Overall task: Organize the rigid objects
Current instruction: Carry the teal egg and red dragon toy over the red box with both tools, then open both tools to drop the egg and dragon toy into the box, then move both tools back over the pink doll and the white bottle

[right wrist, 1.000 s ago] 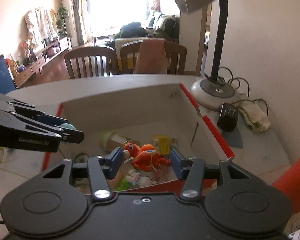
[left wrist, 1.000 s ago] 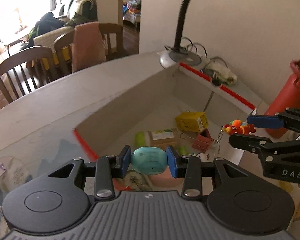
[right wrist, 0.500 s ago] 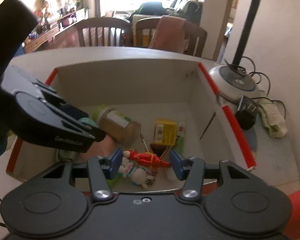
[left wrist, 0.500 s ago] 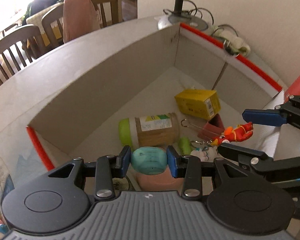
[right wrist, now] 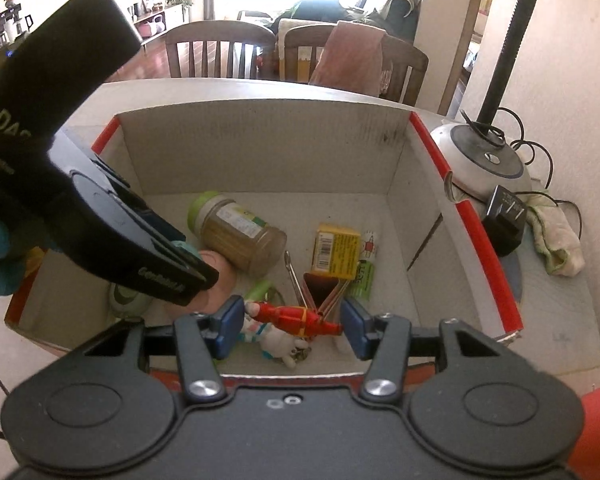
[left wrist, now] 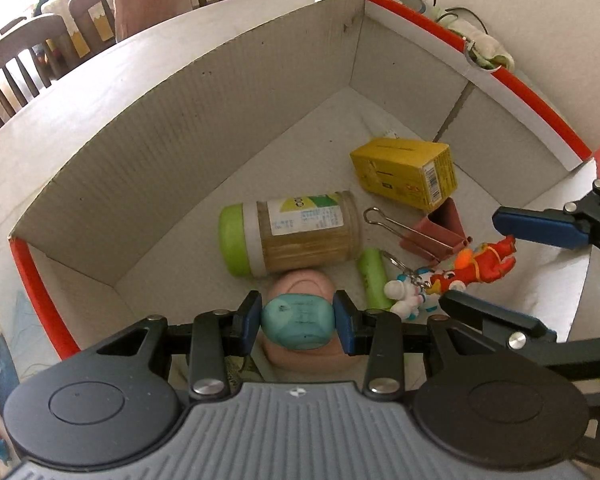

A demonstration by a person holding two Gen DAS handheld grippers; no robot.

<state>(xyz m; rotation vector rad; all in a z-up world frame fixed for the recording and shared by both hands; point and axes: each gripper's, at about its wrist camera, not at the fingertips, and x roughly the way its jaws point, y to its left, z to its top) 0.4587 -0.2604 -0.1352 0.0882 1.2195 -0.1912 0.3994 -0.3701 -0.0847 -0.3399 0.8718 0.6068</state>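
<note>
Above a red-edged cardboard box (left wrist: 204, 128) on the desk (left wrist: 80, 80), the left gripper (left wrist: 298, 322) is clamped on a teal oval case (left wrist: 298, 322), its long axis running pad to pad, low over a pink object (left wrist: 300, 284) inside. At right, the right gripper (right wrist: 288, 322) pinches a red toy figure (right wrist: 296, 318) lengthwise, head toward the left pad, just above a white bunny keychain (right wrist: 278, 340). The step appears to be depositing both items. The next move likely calls for spreading the fingers and lifting clear of the jar (left wrist: 288, 236), yellow carton (left wrist: 406, 176) and binder clip (left wrist: 436, 232).
</note>
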